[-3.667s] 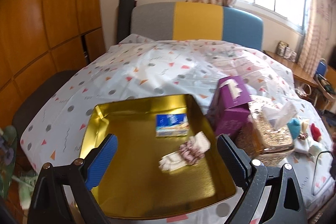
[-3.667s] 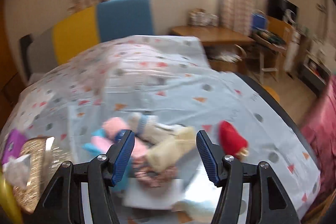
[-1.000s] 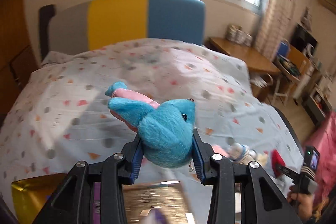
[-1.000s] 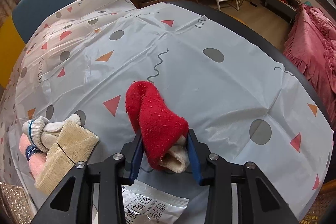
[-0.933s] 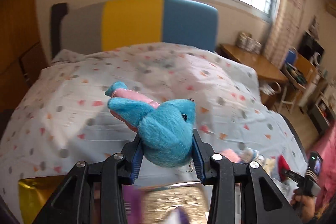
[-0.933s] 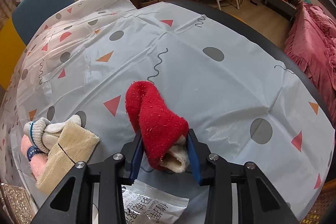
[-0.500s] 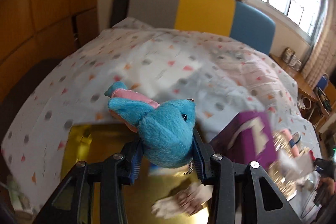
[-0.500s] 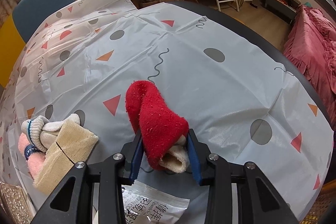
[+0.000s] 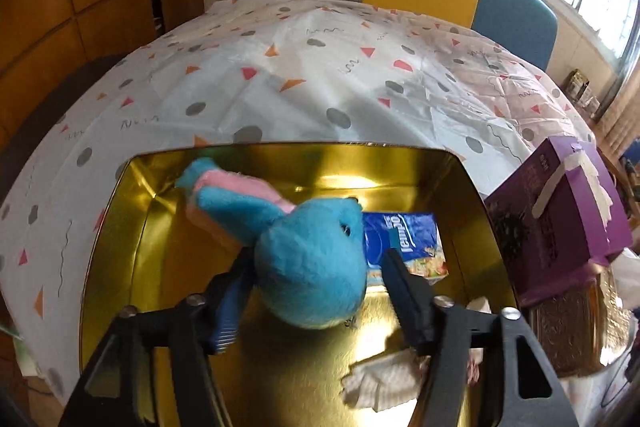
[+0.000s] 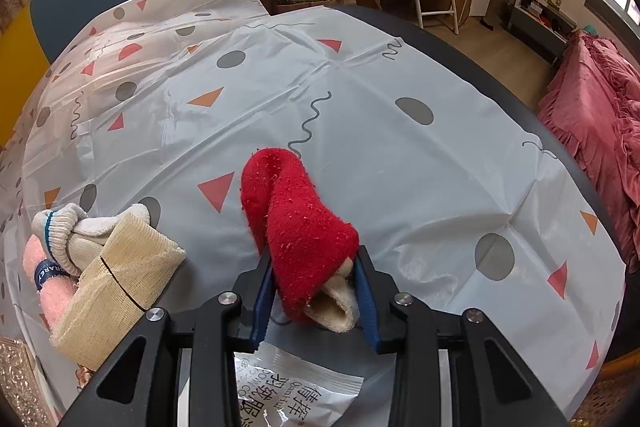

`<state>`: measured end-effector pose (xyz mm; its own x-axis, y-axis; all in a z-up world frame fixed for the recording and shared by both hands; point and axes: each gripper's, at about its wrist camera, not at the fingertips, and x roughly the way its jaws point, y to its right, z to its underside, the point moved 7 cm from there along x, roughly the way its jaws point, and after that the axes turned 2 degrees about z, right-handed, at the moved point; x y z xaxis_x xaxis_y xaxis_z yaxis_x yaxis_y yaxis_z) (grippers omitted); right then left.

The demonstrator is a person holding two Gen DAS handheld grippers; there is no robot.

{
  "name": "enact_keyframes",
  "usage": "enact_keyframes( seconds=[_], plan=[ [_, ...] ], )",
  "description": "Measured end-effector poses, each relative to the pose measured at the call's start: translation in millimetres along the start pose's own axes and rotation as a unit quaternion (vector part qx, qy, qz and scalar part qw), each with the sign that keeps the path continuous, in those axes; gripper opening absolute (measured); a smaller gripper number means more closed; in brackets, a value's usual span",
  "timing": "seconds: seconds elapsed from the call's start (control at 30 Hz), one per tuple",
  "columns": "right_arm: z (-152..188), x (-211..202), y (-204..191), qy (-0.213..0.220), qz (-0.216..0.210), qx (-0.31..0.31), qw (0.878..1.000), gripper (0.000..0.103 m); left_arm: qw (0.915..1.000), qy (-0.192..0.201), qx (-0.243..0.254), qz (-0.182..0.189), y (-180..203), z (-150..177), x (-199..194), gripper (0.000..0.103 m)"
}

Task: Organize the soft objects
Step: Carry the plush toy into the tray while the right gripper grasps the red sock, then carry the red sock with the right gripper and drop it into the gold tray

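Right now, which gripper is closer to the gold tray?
Left. The left gripper hangs right over the gold tray, with the blue plush bird between its fingers. The right gripper holds the red sock out on the tablecloth, no tray in its view.

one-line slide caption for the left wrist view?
Left hand-held gripper lets go of a blue plush bird over the gold tray, which already holds a tissue pack.
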<state>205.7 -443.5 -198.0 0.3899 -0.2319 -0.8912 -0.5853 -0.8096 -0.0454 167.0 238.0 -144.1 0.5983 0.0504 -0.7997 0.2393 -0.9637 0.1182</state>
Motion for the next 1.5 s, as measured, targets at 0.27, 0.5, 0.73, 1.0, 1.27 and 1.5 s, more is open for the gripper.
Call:
enact_keyframes(
  seconds=[0.27, 0.5, 0.73, 1.0, 1.27, 1.5],
  plan=[
    [-1, -1, -2, 0.005, 0.001, -0.004, 1.0, 0.026, 0.9988, 0.034, -0.033, -0.012, -9, 5, -35, 0.085],
    [-5, -9, 2, 0.018, -0.019, 0.015, 1.0, 0.02, 0.9977, 0.037, -0.054, -0.014, -15, 34, -64, 0.085],
    [-13, -31, -2, 0.048, -0.086, 0.046, 0.994, 0.02, 0.9989, 0.041, -0.025, -0.003, 4, 55, -79, 0.085],
    [-16, -70, -48, 0.07, -0.173, 0.02, 0.982, 0.02, 0.9987, 0.049, -0.002, -0.008, 13, 58, -90, 0.085],
    [-2, -156, -164, 0.095, -0.263, -0.095, 0.955, 0.02, 0.9972, 0.063, -0.017, -0.034, -8, 58, -101, 0.085],
    [89, -271, -296, 0.122, -0.37, -0.278, 0.878, 0.02, 0.9956, 0.072, -0.044, -0.041, -32, 61, -109, 0.085]
  ],
)
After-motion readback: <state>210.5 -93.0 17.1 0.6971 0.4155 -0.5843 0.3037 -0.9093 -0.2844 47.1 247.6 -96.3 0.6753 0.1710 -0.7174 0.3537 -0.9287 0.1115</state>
